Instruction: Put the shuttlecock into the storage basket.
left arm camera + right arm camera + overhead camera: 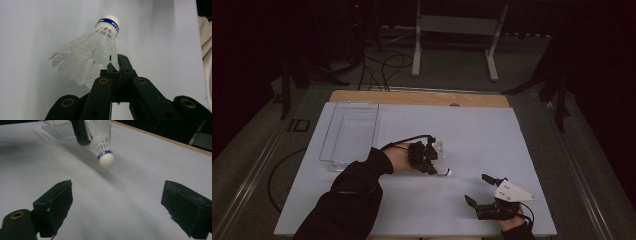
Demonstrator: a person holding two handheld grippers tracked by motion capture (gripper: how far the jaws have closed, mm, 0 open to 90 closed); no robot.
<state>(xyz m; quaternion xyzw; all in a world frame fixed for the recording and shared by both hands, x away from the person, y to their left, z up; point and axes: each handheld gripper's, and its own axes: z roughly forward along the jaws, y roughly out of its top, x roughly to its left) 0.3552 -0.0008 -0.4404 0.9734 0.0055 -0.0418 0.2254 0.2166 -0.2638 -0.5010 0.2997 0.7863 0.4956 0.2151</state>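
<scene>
High view: left gripper clamped on shuttlecock at mat centre; clear tray at ten o'clock. Carry level, slow.
Left gripper view: jaws pinched together on skirt edge, cork at twelve o'clock. Thin hold; avoid jerks.
Right gripper view: right gripper jaws wide apart, nothing between; keep clear.

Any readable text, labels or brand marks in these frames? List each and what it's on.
White lettering on the blue band of the shuttlecock, just under its cork cap: upside down and partly turned away in the left gripper view, too incomplete to quote.
The same band in the right gripper view: blurred, unreadable.
No text visible on the clear tray, the left gripper or the right gripper.
</scene>
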